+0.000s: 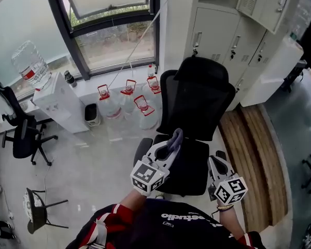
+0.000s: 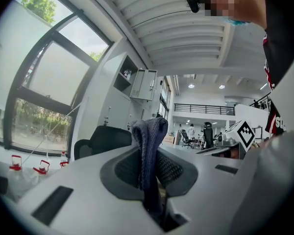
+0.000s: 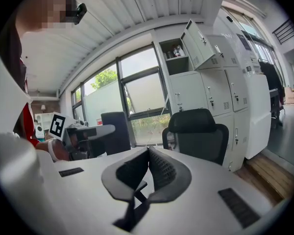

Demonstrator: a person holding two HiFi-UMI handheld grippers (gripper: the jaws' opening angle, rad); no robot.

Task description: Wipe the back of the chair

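A black mesh office chair (image 1: 197, 100) stands ahead of me, its front toward me; it also shows as a chair (image 3: 198, 133) in the right gripper view and a chair (image 2: 104, 140) in the left gripper view. My left gripper (image 1: 170, 141) is shut on a folded grey-blue cloth (image 2: 149, 153), which sticks up from the jaws as a cloth (image 1: 175, 137) over the seat's front edge. My right gripper (image 1: 214, 162) is shut with nothing in it, held low at the seat's right front corner, apart from the chair.
Several water jugs (image 1: 129, 104) with red caps stand under the window, left of the chair. A white dispenser (image 1: 57, 100) with a bottle is at far left, white lockers (image 1: 233, 40) behind the chair, a wooden step (image 1: 251, 154) at right, another black chair (image 1: 20, 134) at left.
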